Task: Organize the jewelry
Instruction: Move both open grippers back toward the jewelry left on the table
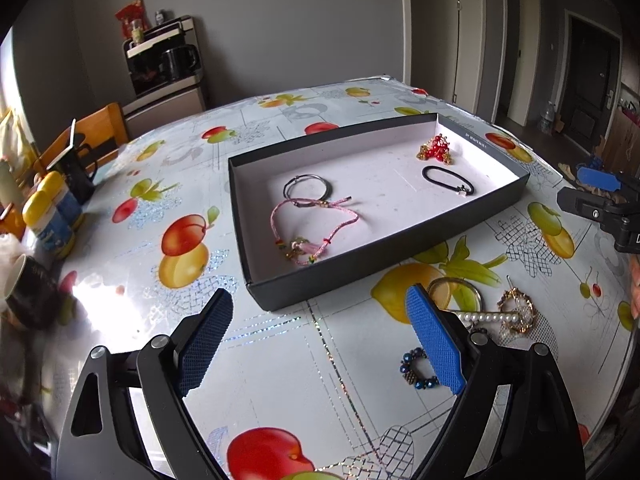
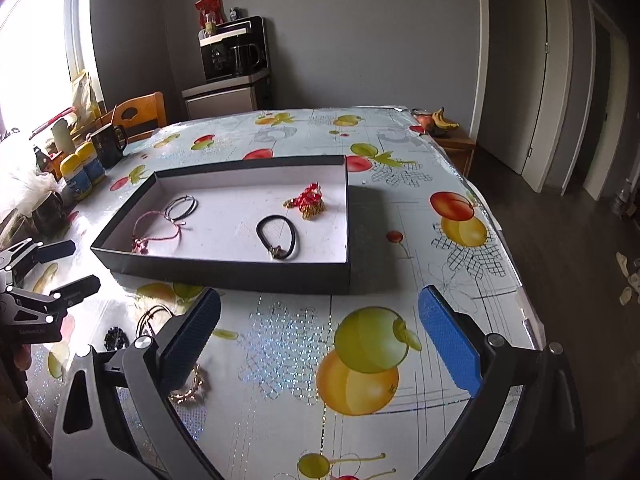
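A black shallow box (image 1: 316, 288) (image 2: 224, 272) with a white floor sits on the fruit-print table. It holds a grey ring bracelet (image 1: 307, 186), a pink cord bracelet (image 1: 316, 232), a black cord bracelet (image 1: 448, 180) (image 2: 278, 236) and a red bead piece (image 1: 436, 149) (image 2: 306, 200). In front of the box lie a gold bangle (image 1: 454, 286), a pearl and gold piece (image 1: 514, 314) and a dark blue bead ring (image 1: 418, 368). My left gripper (image 1: 320, 316) is open and empty above the table before the box. My right gripper (image 2: 320, 320) is open and empty, right of the loose pieces.
Mugs (image 1: 76, 172) and yellow-capped bottles (image 1: 48, 216) stand at the table's left edge by a wooden chair (image 1: 100, 128). The right gripper shows at the far right in the left wrist view (image 1: 600, 196). The table's right edge (image 2: 504, 240) drops to dark floor.
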A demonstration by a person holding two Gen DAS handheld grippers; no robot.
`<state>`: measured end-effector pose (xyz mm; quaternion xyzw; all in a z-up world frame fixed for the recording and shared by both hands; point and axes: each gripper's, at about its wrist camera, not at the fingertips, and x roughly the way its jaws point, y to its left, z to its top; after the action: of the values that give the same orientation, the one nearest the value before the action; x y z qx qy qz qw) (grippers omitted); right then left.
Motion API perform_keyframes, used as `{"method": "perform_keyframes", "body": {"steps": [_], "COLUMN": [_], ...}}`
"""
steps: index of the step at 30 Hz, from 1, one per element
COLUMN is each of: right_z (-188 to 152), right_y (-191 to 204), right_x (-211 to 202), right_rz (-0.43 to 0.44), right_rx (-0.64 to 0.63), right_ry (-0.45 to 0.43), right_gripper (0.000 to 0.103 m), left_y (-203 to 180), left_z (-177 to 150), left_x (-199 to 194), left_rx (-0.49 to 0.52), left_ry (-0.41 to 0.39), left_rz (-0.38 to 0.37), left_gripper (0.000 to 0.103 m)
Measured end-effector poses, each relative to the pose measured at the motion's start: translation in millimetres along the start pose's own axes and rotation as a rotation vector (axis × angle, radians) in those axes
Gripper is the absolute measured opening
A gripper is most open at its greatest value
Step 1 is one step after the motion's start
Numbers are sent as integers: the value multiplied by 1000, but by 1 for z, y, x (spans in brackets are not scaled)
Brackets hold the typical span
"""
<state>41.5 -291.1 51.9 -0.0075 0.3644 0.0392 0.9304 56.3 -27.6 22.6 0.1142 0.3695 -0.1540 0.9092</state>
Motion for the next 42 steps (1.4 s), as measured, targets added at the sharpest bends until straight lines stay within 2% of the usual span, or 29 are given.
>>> {"method": "perform_keyframes", "body": {"steps": [4, 7, 11, 19, 24, 29, 37, 42], "right_z": [-12, -19, -27, -33, -39, -45, -48, -50], "right_y": [13, 26, 42, 48, 50, 55, 62, 61], "right_x": [0, 0, -1, -7, -10, -11, -10, -7], "right_rz": [31, 14, 28, 85, 147, 240, 235, 221], "right_rx": [-59, -125, -203, -230, -251, -262, -292, -303], "right_ry": [21, 18, 19, 26, 48, 80, 90, 102], "right_gripper": [98, 98, 98, 98, 98, 98, 98, 98], "left_y": [6, 8, 8, 7, 6, -5, -34, -46], "left_z": [-8, -14, -22, -35, -38, -41, -39, -35], "left_x": [-2, -6, -7, -12, -13, -17, -5, 4], "left_rx": [-23, -36, -28, -26, -44, 4, 98, 117], "left_ry": [7, 7, 12, -4, 24, 9, 51, 69], "left_rz": [0, 4, 45, 43, -24, -106, -152, -198], "left_gripper": [90, 90, 91, 91, 92, 93, 93, 93]}}
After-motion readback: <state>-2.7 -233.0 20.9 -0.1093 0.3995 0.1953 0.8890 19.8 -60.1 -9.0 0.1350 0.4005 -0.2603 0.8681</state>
